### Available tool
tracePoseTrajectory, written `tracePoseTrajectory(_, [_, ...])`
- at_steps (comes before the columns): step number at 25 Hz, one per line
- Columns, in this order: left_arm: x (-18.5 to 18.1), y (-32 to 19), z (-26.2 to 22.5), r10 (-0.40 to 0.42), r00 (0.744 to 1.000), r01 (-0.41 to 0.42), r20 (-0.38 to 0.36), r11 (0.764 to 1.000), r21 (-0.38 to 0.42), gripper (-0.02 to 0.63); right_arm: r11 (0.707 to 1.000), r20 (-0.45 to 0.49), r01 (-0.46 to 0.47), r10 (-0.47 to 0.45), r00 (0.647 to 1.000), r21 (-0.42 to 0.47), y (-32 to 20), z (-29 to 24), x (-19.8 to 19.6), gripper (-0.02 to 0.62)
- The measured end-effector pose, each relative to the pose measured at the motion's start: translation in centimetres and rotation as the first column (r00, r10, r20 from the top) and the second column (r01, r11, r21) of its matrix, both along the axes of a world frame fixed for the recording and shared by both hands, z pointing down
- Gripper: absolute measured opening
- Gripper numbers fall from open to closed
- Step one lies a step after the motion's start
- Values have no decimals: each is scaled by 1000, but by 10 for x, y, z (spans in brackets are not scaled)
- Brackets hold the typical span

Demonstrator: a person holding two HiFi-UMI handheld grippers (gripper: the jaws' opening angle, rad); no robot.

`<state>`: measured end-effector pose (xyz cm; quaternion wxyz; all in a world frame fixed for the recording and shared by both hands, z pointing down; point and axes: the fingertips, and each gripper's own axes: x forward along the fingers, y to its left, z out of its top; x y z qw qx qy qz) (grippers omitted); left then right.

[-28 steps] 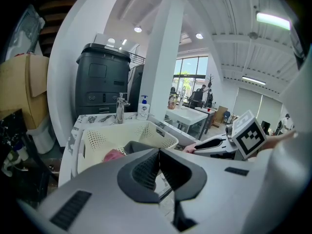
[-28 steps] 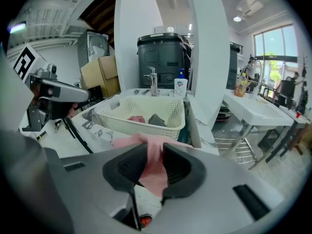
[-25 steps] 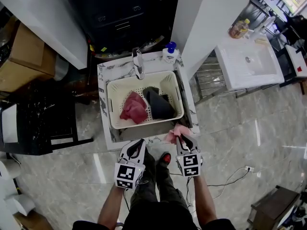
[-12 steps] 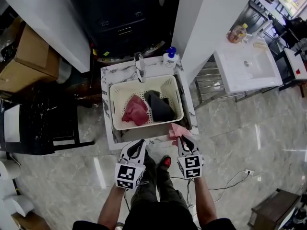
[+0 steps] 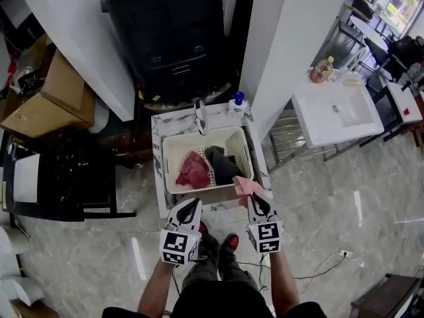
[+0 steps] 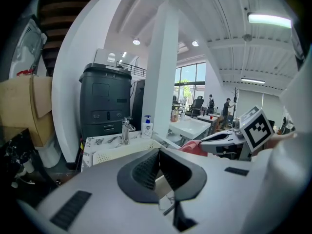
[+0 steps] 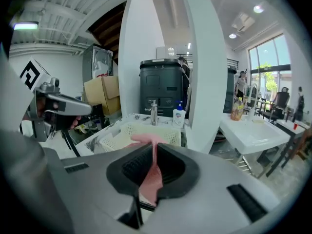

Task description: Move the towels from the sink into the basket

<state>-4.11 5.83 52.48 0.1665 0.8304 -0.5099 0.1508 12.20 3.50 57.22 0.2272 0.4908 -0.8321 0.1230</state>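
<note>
Pinching pink towel (image 5: 246, 186), right fingers (image 7: 137, 168) just closing onto it, left fingers (image 6: 146, 169) clenched, empty.

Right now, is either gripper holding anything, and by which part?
The right gripper, its jaws just closed further, pinches the pink towel by a bunched fold. The left gripper is shut and empty.

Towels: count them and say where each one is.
3. The red towel and dark towel lie in the basket, red on the left. The pink towel is between the right gripper's jaws, which have just been closing, by the basket's near right corner. Others may be hidden underneath.
</note>
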Motion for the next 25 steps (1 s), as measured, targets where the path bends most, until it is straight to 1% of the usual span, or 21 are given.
tracePoseTrajectory(6, [-13,-12,-29,-15,1000,15,0,998,56,8,997,18,1,-2,1000,78,-15,-44,-11,49])
tracePoseTrajectory(12, [-27,-27,-48,-16,1000,15,6,996,89,8,991,33,9,-13,999,135,-33,-73,-27,49])
tracePoseTrajectory(20, [-52,-46,-63,-29,1000,28,3,992,126,8,985,48,28,-37,998,173,-55,-90,-58,49])
tracePoseTrajectory(25, [-72,-56,-71,-45,999,45,1,988,145,8,979,50,55,-66,997,194,-69,-99,-83,49])
